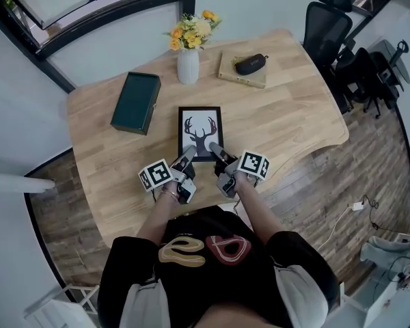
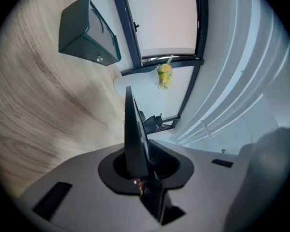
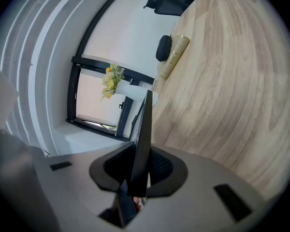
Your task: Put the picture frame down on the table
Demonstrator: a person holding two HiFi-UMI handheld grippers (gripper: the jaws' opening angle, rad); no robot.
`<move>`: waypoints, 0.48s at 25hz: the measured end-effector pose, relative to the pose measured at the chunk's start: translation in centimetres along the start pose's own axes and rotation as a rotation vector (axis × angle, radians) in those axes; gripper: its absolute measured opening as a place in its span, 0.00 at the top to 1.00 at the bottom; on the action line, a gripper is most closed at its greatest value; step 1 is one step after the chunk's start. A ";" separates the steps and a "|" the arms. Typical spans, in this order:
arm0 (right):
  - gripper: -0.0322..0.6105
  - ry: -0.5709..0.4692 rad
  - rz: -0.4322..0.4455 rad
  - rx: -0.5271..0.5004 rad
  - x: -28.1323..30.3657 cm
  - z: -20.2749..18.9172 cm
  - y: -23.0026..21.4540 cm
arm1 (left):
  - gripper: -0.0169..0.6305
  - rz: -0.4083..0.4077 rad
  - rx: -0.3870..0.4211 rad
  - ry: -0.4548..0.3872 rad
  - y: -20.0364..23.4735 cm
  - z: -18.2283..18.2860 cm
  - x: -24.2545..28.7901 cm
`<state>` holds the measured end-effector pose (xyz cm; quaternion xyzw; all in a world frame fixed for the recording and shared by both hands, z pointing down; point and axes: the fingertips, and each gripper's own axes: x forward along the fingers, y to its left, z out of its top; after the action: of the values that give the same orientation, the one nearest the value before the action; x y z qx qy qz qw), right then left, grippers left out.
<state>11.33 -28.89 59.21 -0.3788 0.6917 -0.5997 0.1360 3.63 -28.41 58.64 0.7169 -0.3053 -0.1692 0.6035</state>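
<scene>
Head view: left gripper (image 1: 189, 154) and right gripper (image 1: 214, 149) pinch the picture frame (image 1: 201, 130) tight; loosen one early and it could twist.

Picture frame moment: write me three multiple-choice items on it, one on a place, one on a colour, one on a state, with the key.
1. In the head view, where does the green box lie from the picture frame?
A) up and left of it
B) on top of it
C) right of it

2. The flowers in the vase are mostly:
A) red
B) yellow
C) blue

3. The left tool and right tool are:
A) both open, clear of the frame
B) both shut on the frame's near edge
C) both shut on the vase

Key:
1 A, the box sits beyond the frame's left side.
2 B, the blooms are yellow with some orange.
3 B, each tool's own view shows the frame's edge clamped between its jaws.
</scene>
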 end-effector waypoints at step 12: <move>0.84 -0.004 0.018 0.034 1.7 3.5 0.0 | 0.87 0.010 0.055 -0.015 -0.6 2.5 3.2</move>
<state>12.45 -32.61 58.85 -0.3714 0.6845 -0.6093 0.1491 4.65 -32.27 57.91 0.7303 -0.3177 -0.1631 0.5823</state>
